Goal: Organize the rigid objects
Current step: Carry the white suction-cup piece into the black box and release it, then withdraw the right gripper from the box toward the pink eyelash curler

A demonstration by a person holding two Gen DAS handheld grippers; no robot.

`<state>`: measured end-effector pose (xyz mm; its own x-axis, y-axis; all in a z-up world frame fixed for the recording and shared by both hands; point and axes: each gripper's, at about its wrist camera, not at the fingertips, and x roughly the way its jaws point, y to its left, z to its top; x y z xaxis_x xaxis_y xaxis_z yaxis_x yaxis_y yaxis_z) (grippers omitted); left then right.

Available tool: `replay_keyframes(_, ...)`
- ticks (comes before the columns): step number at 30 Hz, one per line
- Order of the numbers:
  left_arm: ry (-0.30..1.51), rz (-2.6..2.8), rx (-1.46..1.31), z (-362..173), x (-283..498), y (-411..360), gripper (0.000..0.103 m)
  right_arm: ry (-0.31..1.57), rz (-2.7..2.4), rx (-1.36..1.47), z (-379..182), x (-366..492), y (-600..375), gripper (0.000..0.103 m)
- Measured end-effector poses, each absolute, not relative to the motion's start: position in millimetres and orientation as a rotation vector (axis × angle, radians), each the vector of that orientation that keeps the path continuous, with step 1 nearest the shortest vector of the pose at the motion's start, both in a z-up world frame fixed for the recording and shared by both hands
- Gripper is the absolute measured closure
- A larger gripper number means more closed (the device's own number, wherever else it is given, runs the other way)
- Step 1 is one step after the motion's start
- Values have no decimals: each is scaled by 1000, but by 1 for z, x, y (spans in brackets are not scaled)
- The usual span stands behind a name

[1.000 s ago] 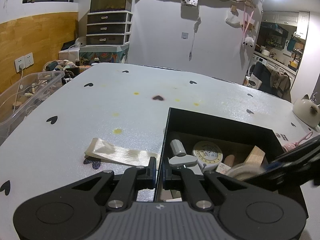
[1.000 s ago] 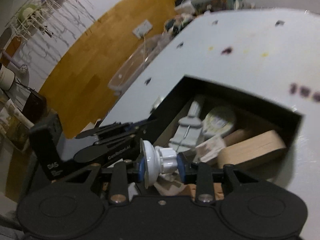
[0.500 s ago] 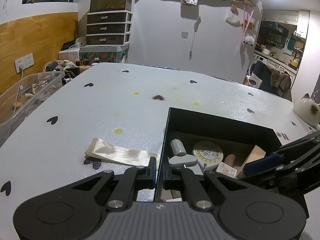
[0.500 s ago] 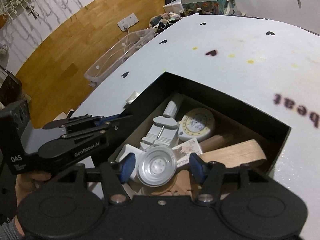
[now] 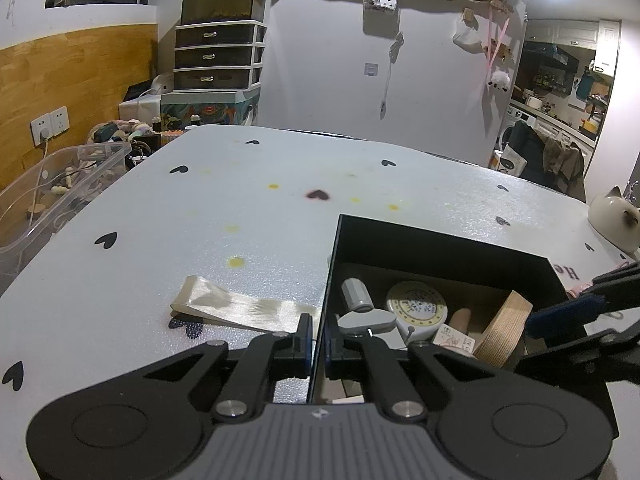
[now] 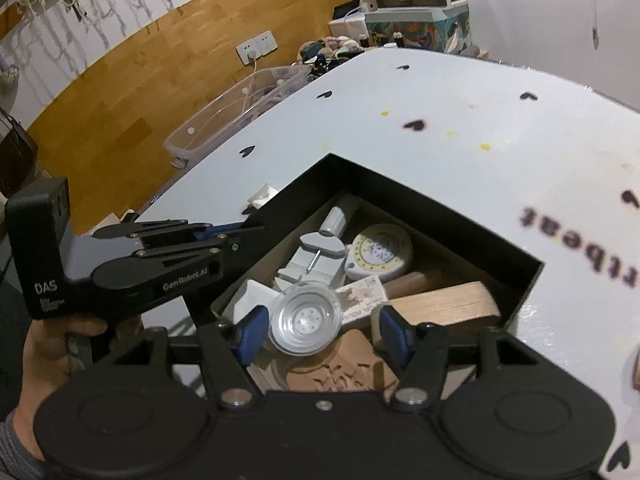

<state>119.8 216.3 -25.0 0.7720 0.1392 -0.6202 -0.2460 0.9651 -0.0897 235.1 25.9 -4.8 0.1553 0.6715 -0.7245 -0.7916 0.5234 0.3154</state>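
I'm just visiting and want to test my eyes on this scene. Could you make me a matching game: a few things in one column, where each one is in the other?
Things:
1. round tape measure
2. cream ribbon
3. clear round cap
4. left gripper

Places or states:
A. flat on the table outside the black box
B. shut on the box's wall
C. between the open fingers of the right gripper
D. inside the box, beside a wooden block

Pairs: 1-D, 2-A, 3-C, 4-B

One black box ahead of the grippers, containing one grey watch tool, one round tape measure, one wooden block, one clear round cap; one ribbon; two grippers.
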Motion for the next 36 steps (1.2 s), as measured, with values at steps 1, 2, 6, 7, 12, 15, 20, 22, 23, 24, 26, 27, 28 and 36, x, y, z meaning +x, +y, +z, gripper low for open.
replay_keyframes(1, 657, 210, -170, -25, 120, 217, 98, 942, 1052, -152, -3, 234, 24, 39)
replay_keyframes(2, 657, 210, -170, -25, 120, 217, 98, 938, 1050, -153, -1, 233, 23, 38)
replay_keyframes(6, 658, 211, -168, -26, 120, 217, 98, 919, 1035, -161, 5, 228, 17, 36)
replay_keyframes(7, 657, 211, -168, -26, 120, 217, 98, 913, 1033, -164, 7, 227, 15, 34)
replay_keyframes(12, 657, 211, -171, -26, 120, 218, 98, 879, 1030, -161, 20, 218, 5, 30)
replay_keyframes(15, 657, 213, -173, -26, 119, 219, 98, 859, 1031, -151, 28, 213, -1, 26)
replay_keyframes(20, 657, 214, -173, -26, 119, 219, 98, 818, 1019, -150, 39, 204, -12, 20)
replay_keyframes(22, 657, 213, -173, -26, 119, 219, 98, 805, 1006, -149, 42, 202, -16, 17)
replay_keyframes(23, 657, 213, -173, -26, 119, 219, 98, 798, 1000, -149, 44, 201, -19, 16)
replay_keyframes(24, 657, 213, -172, -26, 119, 219, 98, 790, 996, -150, 45, 200, -21, 13)
replay_keyframes(26, 657, 213, -172, -26, 119, 219, 98, 770, 986, -154, 48, 197, -26, 9)
replay_keyframes(27, 657, 213, -172, -26, 119, 219, 98, 759, 982, -156, 50, 196, -28, 7)
replay_keyframes(28, 657, 213, -173, -26, 119, 219, 98, 747, 979, -157, 51, 195, -31, 5)
replay_keyframes(36, 657, 213, -172, -26, 119, 219, 98, 642, 913, -127, 67, 187, -63, 0)
